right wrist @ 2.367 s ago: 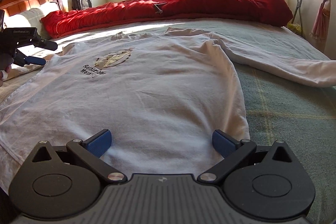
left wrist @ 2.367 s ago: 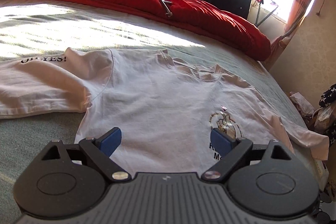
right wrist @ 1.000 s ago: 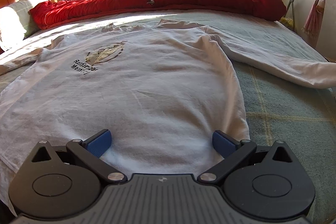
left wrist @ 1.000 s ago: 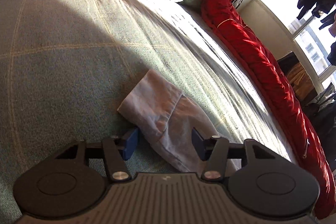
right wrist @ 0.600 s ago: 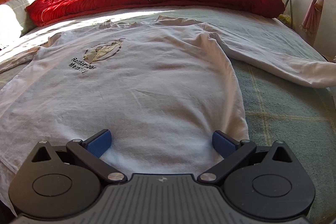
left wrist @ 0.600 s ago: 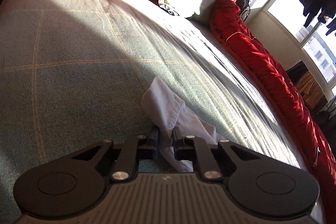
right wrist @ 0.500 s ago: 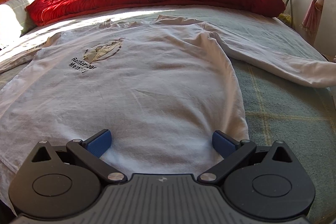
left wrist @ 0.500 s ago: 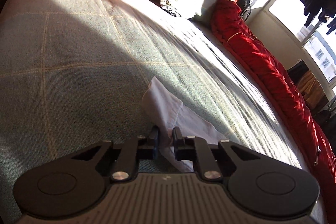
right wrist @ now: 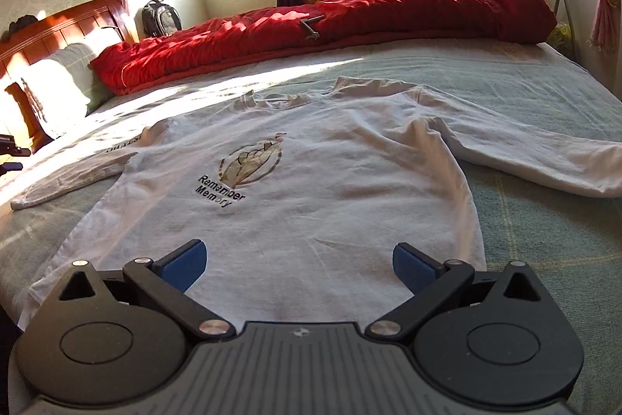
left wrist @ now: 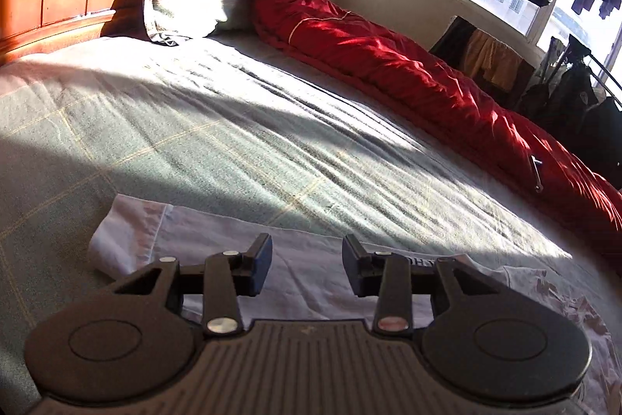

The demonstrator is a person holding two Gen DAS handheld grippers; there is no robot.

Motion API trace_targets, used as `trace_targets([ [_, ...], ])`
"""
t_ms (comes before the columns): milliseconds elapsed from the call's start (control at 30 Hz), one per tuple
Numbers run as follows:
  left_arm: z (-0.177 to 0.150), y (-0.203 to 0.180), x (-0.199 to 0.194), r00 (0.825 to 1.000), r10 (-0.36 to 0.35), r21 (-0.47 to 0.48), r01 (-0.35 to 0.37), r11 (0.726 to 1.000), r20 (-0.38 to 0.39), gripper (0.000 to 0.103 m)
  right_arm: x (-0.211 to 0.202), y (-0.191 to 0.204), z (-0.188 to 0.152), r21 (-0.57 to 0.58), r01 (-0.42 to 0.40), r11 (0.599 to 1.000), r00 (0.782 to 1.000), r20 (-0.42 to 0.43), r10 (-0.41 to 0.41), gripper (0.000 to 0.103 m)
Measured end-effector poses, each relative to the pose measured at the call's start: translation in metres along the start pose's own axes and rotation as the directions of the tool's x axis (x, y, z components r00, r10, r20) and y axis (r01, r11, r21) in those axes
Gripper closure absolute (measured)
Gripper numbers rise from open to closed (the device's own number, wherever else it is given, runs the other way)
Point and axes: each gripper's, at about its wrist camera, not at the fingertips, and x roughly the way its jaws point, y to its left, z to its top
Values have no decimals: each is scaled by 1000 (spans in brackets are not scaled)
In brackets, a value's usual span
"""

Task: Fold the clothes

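I am at the start of the fold: the shirt lies spread flat, front up, on the bed, both sleeves out to the sides, nothing folded over yet. My left gripper hangs over the left sleeve, near its cuff; its jaws are opening, and the cloth lies flat below them, not pinched. My right gripper hovers over the shirt's hem with its fingers wide apart and holding nothing.

As I judge it, the next move is to take that sleeve and bring it across the shirt's chest. That calls for a firm pinch on both layers near the cuff and a lift high enough that the sleeve does not drag.

The shirt is thin white cotton, soft, lightly creased, with a round print and black lettering on the chest. The bed beyond the shirt is a green weave with pale check lines, slightly rough. A puffy red quilt lies along the far side of the shirt.
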Motion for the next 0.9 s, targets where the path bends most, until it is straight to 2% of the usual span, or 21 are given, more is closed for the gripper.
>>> trace_targets([
  [67, 2, -43, 22, 992, -106, 81, 111, 991, -62, 64, 1, 3, 12, 5, -60, 998, 998, 19, 60, 0],
  [133, 1, -81, 43, 974, -187, 127, 203, 971, -126, 64, 4, 6, 24, 4, -127, 992, 992, 26, 127, 0],
  [233, -7, -139, 79, 924, -304, 168, 346, 923, -233, 64, 14, 11, 38, -22, -176, 984, 984, 13, 176, 0],
  [300, -14, -163, 99, 886, -358, 160, 415, 896, -295, 64, 22, 13, 43, -34, -174, 984, 985, 11, 174, 0],
  [333, -16, -170, 109, 880, -359, 158, 420, 894, -310, 65, 26, 13, 45, -39, -172, 984, 985, 10, 172, 0],
  [367, -18, -176, 118, 883, -351, 166, 414, 895, -313, 65, 30, 14, 48, -45, -170, 984, 985, 9, 170, 0],
  [600, 7, -177, 169, 946, -214, 305, 284, 909, -242, 67, 58, 5, 56, -39, -157, 987, 988, 0, 158, 0],
  [633, 10, -174, 177, 946, -205, 319, 281, 905, -251, 67, 62, 2, 57, -35, -156, 987, 988, -1, 156, 0],
  [667, 12, -170, 184, 938, -207, 326, 294, 898, -277, 67, 65, 0, 57, -28, -160, 987, 987, -1, 160, 0],
  [767, 13, -158, 188, 920, -248, 305, 341, 889, -304, 67, 73, -5, 60, -13, -169, 985, 986, 2, 169, 0],
  [900, 9, -163, 172, 911, -303, 361, 393, 846, -281, 67, 80, -7, 61, -2, -161, 987, 987, 5, 161, 0],
])
